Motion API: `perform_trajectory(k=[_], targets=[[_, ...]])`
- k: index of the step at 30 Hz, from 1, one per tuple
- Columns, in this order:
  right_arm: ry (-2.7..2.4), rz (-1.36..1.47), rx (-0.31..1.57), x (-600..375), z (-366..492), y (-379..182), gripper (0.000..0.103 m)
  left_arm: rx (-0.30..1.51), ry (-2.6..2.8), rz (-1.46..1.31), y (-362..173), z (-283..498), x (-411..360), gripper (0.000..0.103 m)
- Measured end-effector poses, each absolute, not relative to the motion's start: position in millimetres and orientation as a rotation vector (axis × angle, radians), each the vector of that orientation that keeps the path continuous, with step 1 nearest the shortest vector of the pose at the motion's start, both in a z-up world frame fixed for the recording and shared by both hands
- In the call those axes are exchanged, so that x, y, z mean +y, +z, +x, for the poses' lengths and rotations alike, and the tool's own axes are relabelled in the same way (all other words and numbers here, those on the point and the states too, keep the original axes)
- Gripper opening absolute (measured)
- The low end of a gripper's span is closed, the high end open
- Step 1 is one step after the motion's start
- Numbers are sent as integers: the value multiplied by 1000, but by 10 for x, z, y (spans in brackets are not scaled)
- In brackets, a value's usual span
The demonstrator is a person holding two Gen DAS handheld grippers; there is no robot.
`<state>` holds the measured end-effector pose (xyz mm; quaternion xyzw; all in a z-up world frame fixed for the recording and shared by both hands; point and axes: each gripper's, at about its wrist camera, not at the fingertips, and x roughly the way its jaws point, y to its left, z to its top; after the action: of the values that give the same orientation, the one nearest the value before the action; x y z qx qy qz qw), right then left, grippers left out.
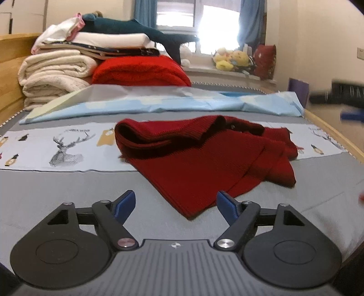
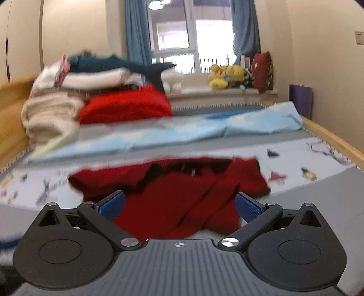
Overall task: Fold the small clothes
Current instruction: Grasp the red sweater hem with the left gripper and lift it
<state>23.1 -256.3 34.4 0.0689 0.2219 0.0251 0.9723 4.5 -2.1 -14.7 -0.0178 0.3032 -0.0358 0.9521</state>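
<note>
Left tongs (image 1: 175, 205): spread wide and held nothing; their blue pads (image 1: 124, 206) stood either side of the nearest corner of the garment, apart from it.
Right tongs (image 2: 179, 206): also spread wide and empty, low over the near part of the garment; the view was blurred, so contact could not be told.
Red knit garment (image 1: 204, 164): lay loosely bunched on the bed, partly on the grey mattress (image 1: 68, 189) and partly on the deer-print cloth (image 1: 63, 148), its collar end rumpled on the far side.
Light blue sheet (image 1: 170, 105): lay crumpled across the bed just beyond the printed cloth.
Stack of bedding (image 1: 56, 70): cream quilts and white folded pieces piled at the far left of the bed, a bright red blanket (image 1: 141, 70) beside them and a dark teal plush (image 1: 127, 27) on top.
Windowsill (image 1: 227, 72): carried yellow soft toys (image 1: 229, 58) and a red cushion (image 1: 265, 60), between blue curtains (image 1: 250, 20).
</note>
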Motion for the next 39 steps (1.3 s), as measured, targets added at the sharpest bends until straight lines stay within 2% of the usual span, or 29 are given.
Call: perform_trajectory(k=[3,4,5,7,9,12,15,18,21,22,25,26,34,39], targets=[[58,73,374,-2772,387,449,102,647,-107,-73,-202,148,-15,63],[63,63,356,-2842,444,451,102,666,-115,-77,-243,218,-27,54],[70,69,351,-2908,485,429,102,716,-118,-81,-276,269,-19,42],[68,107,369,-3036,540,306,102,743,-113,-75,-362,429,-48,31],[45,128,456,-3108,619,183,98,769,-89,-63,-481,647,-65,31],[53,126,438,-3142,590,206,96,822,-49,-96,-696,1008,-67,31],[66,82,433,-3185,589,191,95,904,-3,-181,-906,1308,-57,43],[57,78,441,-3268,636,180,87,966,31,-262,-1058,1518,-52,51],[36,98,458,-3377,666,165,77,1013,61,-283,-1179,1668,-66,51],[32,108,464,-3422,679,158,75,1009,65,-263,-1174,1702,-91,49],[17,135,474,-3523,708,136,72,1013,15,-155,-1088,1816,-150,16],[13,143,476,-3560,725,132,71,1015,-9,-111,-1038,1845,-133,12],[-32,238,538,-3727,901,15,71,943,-256,279,-370,1509,500,8],[-44,258,582,-3681,1050,-74,71,1073,-281,578,-410,1227,1227,6]])
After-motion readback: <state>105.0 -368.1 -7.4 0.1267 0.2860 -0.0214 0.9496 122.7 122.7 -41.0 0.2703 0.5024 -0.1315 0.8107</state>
